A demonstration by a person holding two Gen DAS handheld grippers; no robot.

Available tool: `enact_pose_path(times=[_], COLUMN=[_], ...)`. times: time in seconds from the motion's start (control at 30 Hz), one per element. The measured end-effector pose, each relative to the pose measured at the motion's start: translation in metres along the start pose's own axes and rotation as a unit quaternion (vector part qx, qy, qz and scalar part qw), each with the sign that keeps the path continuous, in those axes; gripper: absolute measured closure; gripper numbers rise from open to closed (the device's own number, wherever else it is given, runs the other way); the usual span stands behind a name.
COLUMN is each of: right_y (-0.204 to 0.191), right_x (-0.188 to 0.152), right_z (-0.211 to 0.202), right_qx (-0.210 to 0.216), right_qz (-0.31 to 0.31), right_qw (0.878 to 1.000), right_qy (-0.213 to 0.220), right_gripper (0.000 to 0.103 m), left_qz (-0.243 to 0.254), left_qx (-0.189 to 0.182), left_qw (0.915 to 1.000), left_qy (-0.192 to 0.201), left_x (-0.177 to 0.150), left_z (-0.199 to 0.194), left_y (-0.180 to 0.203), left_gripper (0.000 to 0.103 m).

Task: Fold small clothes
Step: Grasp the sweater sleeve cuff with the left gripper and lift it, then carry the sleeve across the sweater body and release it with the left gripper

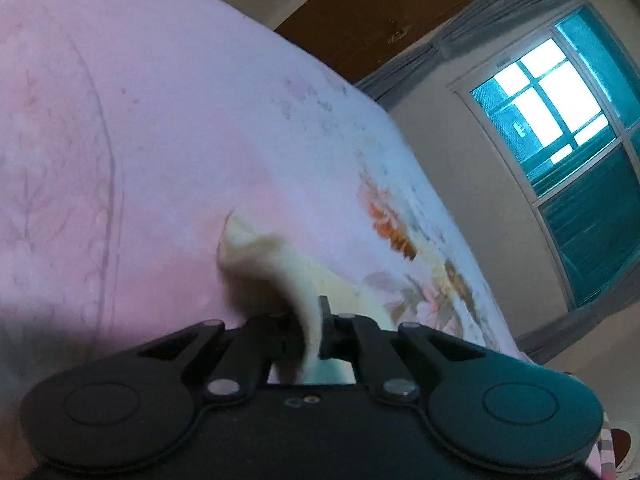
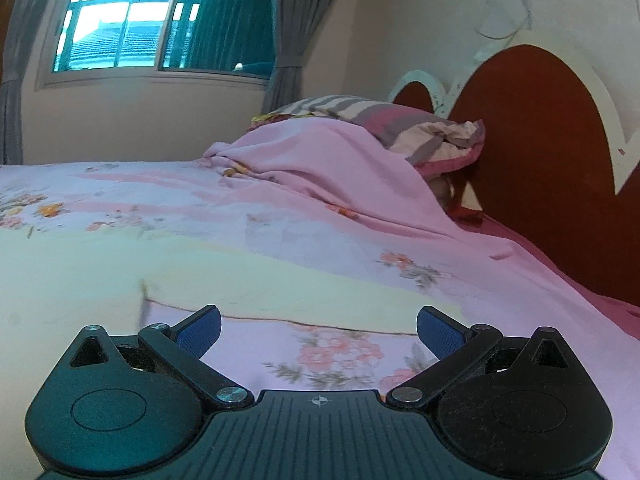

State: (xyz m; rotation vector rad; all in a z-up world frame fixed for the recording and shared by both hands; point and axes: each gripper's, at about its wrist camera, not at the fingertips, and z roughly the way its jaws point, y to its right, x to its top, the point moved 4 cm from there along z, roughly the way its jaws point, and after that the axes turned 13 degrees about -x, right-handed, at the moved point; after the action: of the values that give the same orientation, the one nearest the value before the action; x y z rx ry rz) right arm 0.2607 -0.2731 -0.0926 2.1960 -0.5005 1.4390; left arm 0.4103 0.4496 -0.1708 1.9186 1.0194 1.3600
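In the left wrist view my left gripper [image 1: 310,330] is shut on a fold of a pale cream garment [image 1: 260,254], which curls up from between the jaws over the pink floral bedsheet [image 1: 160,140]. In the right wrist view my right gripper [image 2: 319,330] is open and empty, its blue pads [image 2: 200,330] spread wide, low over the bed. The pale cream garment [image 2: 160,272] lies flat on the sheet just ahead of it, with a thin brown hem line along its near edge. How much of the garment is folded is hidden.
A striped pillow [image 2: 404,128] and a bunched pink cover [image 2: 320,160] lie at the head of the bed against a red headboard [image 2: 540,152]. A window [image 2: 160,20] with grey curtains is on the far wall. A brown wardrobe [image 1: 380,12] stands beyond the bed.
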Motion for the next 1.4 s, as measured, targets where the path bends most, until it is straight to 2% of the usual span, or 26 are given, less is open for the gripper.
enact_pose_path(times=[0.1, 0.2, 0.3, 0.37, 0.47, 0.57, 0.7, 0.83, 0.93, 1.0, 1.07, 1.1, 1.13, 1.2, 1.23, 1.27, 1.3, 1.4], right_y=[0.014, 0.028, 0.047, 0.058, 0.074, 0.093, 0.131, 0.167, 0.183, 0.187, 0.188, 0.188, 0.187, 0.185, 0.185, 0.185, 0.186, 0.188], right_x=[-0.002, -0.007, -0.012, -0.015, -0.022, -0.03, -0.042, -0.056, -0.063, -0.065, -0.069, -0.07, -0.071, -0.073, -0.073, -0.072, -0.072, -0.071], right_z=[0.006, 0.016, 0.026, 0.029, 0.031, 0.032, 0.038, 0.046, 0.052, 0.054, 0.055, 0.055, 0.056, 0.056, 0.058, 0.057, 0.056, 0.054], right_qx=[-0.006, -0.02, -0.031, -0.032, -0.032, -0.038, -0.069, -0.089, -0.095, -0.095, -0.092, -0.091, -0.09, -0.087, -0.086, -0.086, -0.086, -0.086], right_qz=[0.002, 0.002, 0.017, 0.025, 0.032, 0.035, 0.039, 0.058, 0.07, 0.075, 0.079, 0.079, 0.08, 0.082, 0.083, 0.084, 0.086, 0.087], right_qw=[1.0, 1.0, 0.999, 0.999, 0.999, 0.998, 0.997, 0.993, 0.992, 0.991, 0.991, 0.991, 0.991, 0.991, 0.991, 0.991, 0.991, 0.991], right_qy=[-0.003, -0.009, -0.021, -0.026, -0.029, -0.029, -0.025, -0.044, -0.055, -0.057, -0.059, -0.06, -0.061, -0.063, -0.064, -0.063, -0.062, -0.062], right_gripper=[0.0, 0.0, 0.0, 0.0, 0.0, 0.0, 0.0, 0.0, 0.0, 0.0, 0.0, 0.0, 0.0, 0.0, 0.0, 0.0, 0.0, 0.0], left_qz=[0.024, 0.07, 0.147, 0.19, 0.269, 0.334, 0.394, 0.452, 0.474, 0.486, 0.506, 0.521, 0.534, 0.539, 0.53, 0.523, 0.524, 0.529], left_qx=[-0.029, -0.079, -0.124, -0.155, -0.189, -0.21, -0.218, -0.199, -0.18, -0.187, -0.193, -0.193, -0.196, -0.227, -0.255, -0.274, -0.277, -0.237], left_qw=[0.9992, 0.9941, 0.9813, 0.9695, 0.944, 0.9152, 0.8804, 0.8438, 0.8291, 0.8177, 0.8027, 0.7944, 0.7857, 0.7702, 0.7654, 0.7658, 0.7711, 0.7917], left_qy=[0.015, 0.025, 0.015, 0.002, -0.033, -0.082, -0.147, -0.211, -0.236, -0.246, -0.25, -0.246, -0.243, -0.254, -0.26, -0.254, -0.233, -0.193], left_x=[0.004, 0.001, -0.018, -0.046, -0.11, -0.195, -0.306, -0.403, -0.433, -0.446, -0.452, -0.456, -0.46, -0.468, -0.468, -0.464, -0.458, -0.43], left_z=[-0.007, -0.011, -0.001, 0.008, 0.03, 0.055, 0.078, 0.099, 0.112, 0.109, 0.106, 0.103, 0.099, 0.09, 0.082, 0.073, 0.064, 0.05], left_y=[0.027, 0.087, 0.169, 0.223, 0.302, 0.361, 0.389, 0.393, 0.378, 0.374, 0.379, 0.38, 0.382, 0.388, 0.395, 0.397, 0.396, 0.384], left_gripper=[0.102, 0.102, 0.102, 0.102, 0.102, 0.102, 0.102, 0.102, 0.1, 0.085, 0.055, 0.049, 0.046, 0.046, 0.046, 0.044, 0.044, 0.044])
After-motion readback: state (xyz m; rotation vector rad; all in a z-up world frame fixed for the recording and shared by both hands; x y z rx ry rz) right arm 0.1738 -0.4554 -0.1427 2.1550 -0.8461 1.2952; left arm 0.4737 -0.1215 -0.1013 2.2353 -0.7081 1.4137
